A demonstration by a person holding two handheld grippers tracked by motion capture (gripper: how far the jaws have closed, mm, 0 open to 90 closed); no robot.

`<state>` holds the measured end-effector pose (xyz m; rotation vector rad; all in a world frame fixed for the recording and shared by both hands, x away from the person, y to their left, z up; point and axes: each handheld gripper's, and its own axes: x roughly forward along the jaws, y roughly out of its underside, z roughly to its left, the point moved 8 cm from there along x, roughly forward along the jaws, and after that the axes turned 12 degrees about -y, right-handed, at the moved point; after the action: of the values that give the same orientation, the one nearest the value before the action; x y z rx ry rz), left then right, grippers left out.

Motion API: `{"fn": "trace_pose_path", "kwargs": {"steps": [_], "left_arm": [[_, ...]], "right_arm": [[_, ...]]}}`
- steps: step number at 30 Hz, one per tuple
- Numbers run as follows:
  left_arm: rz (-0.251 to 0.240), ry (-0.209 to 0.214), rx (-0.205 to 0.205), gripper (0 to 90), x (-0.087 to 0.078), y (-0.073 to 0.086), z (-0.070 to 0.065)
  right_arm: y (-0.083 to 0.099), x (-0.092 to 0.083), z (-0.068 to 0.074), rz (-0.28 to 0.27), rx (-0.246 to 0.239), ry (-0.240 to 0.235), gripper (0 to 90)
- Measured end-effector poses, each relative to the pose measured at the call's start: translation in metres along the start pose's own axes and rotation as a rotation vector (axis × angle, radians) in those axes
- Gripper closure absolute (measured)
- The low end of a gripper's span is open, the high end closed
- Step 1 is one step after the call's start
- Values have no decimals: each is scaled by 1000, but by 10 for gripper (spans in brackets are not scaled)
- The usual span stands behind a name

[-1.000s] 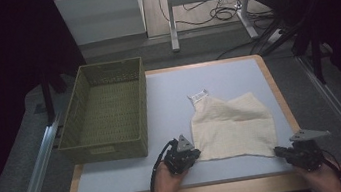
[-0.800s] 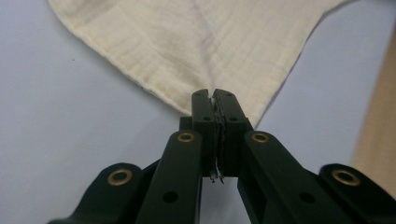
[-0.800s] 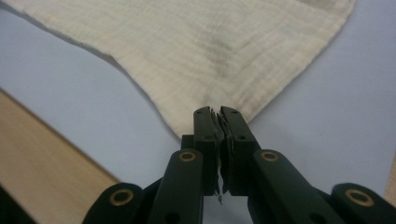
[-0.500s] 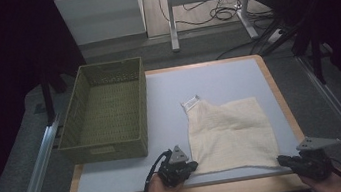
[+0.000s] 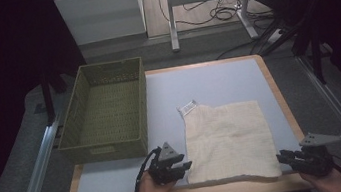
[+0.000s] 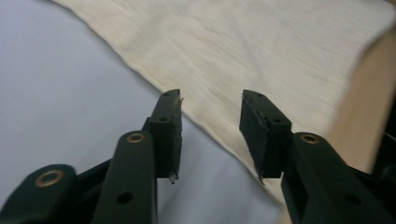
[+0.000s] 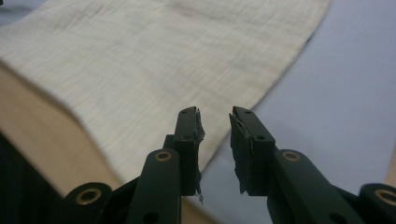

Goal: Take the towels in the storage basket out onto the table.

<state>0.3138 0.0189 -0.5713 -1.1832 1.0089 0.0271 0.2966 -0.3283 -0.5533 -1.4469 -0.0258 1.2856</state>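
Since earlier frame, cloth [image 5: 228, 141] went from crumpled to spread flat on table [image 5: 222, 81], right of basket [image 5: 105, 110]; your left gripper [image 5: 184, 165] and right gripper [image 5: 283, 158] had just been opening, nothing clamped; spreading judged done, any folding or binning outstanding.

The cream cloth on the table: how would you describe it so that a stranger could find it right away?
Start at the wooden-edged table with its pale blue top. The olive woven basket takes its left side; the cream cloth lies flat to the right of it, down to the near edge, between the two grippers. It is the only soft, pale thing there, and a small white tag sticks out at its far left corner.
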Motion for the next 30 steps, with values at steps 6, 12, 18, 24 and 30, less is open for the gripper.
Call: {"fn": "trace_pose_path", "kwargs": {"steps": [6,12,18,24,30], "left_arm": [[10,-57,-23,525,27,-28,22],[23,-125,-51,539,51,-56,51],[45,-163,-87,627,76,-76,78],[67,-185,-119,651,98,-84,99],[68,-202,-118,619,114,-89,107]], "right_arm": [[-17,13,-20,-5,-2,40,642],[-40,24,-36,-19,-6,62,610],[-63,36,-58,-36,27,62,610],[-82,47,-78,-41,45,70,610],[-114,61,-107,-46,30,132,618]]}}
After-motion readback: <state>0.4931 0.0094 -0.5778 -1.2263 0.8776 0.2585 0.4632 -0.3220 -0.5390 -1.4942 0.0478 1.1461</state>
